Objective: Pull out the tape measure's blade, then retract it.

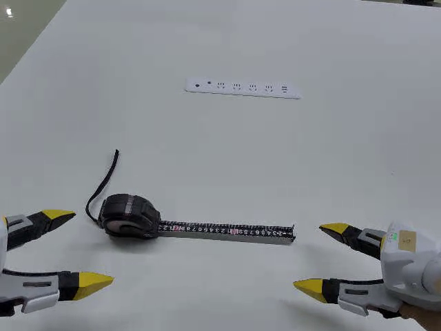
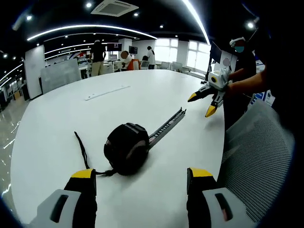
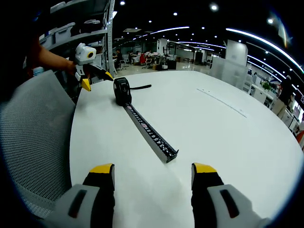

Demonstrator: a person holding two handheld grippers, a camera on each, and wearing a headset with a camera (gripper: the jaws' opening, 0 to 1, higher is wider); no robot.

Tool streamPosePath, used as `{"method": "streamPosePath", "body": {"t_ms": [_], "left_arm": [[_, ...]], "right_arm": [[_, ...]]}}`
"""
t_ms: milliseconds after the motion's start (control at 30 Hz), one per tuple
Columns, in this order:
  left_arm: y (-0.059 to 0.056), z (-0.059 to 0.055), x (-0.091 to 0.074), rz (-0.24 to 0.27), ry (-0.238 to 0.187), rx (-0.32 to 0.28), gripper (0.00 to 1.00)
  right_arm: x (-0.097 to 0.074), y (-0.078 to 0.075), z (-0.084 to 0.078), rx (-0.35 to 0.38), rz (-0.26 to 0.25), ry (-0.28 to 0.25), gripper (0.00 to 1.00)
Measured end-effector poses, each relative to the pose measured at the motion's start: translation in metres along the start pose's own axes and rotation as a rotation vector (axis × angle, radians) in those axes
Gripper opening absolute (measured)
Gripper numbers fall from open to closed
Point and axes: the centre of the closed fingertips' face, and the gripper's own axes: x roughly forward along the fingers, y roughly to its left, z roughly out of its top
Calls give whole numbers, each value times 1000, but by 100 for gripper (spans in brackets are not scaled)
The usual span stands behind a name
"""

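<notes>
Tape: black round tape measure point(image 1: 129, 216) on white desk point(image 1: 275, 158), blade point(image 1: 227, 230) extended.
Left gripper point(image 1: 91, 247): wide open, empty.
Right gripper point(image 1: 309, 256): wide open, empty.

The left gripper point(image 1: 91, 248) and right gripper point(image 1: 308, 256) share one build — black fingers point(image 1: 66, 281) with pointed yellow tips, on pale grey bases with a dark slot. The right one has a rounded white housing point(image 1: 408, 267) — small green light, tan label.

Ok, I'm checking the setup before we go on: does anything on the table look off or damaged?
Nothing damaged. The tape measure has its blade pulled out flat on the table, unheld; the left gripper and right gripper are both open, apart from it.
</notes>
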Motion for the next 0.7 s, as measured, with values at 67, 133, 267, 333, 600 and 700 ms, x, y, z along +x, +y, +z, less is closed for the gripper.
{"method": "streamPosePath", "body": {"t_ms": [67,133,267,333,600,700], "left_arm": [[-1,1,-2,16,-19,-24,77],[-3,3,-3,35,-35,-35,78],[-9,11,-6,54,-42,-22,81],[-9,15,-8,81,-52,-24,82],[-19,13,-5,92,-29,-75,88],[-21,17,-4,104,-26,-83,90]], "right_arm": [[-2,1,1,8,-12,-8,67],[-3,4,2,18,-26,-16,69],[-3,10,5,64,-51,-25,75],[-4,14,6,63,-56,-32,77],[-4,27,10,109,-105,-27,82],[-4,32,13,128,-117,-32,84]]}}
